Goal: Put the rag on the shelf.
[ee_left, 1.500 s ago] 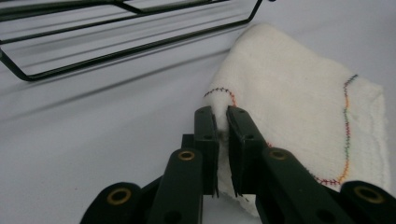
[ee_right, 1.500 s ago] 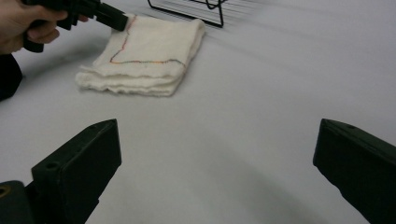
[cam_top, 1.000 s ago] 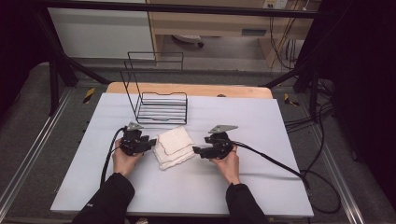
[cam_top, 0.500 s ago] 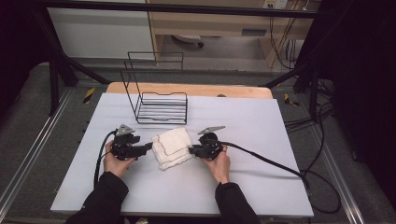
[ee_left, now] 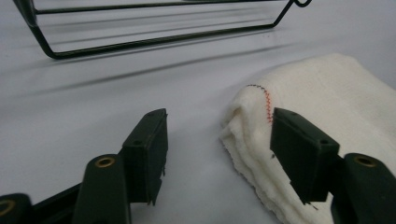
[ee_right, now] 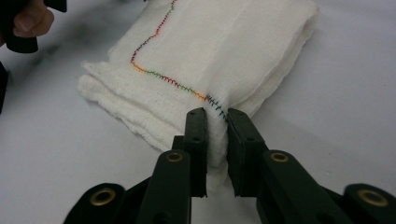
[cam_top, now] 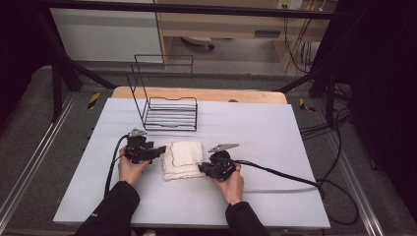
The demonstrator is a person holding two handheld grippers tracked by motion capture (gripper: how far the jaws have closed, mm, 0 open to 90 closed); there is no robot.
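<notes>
Lying folded on the tabletop [cam_top: 275, 128], white cloth [cam_top: 183, 160], coloured stitching, is pinched by right gripper [ee_right: 215, 122] fingers [ee_right: 196, 135]; left gripper [ee_left: 217, 140] fingers [ee_left: 152, 140] are held apart, having just closed slightly, beside cloth; wire rack [cam_top: 169, 115] is noted behind.

Right tongs [ee_right: 216, 122]: rise from the bottom centre, jaws pinched on the near edge of the cloth.
Cloth [ee_right: 224, 51]: white, folded in layers, multicoloured stitching across it, upper middle of the frame.
Surface [ee_right: 345, 93]: pale, under the cloth.
Other hand [ee_right: 32, 18]: fingertip at upper left corner.
</notes>
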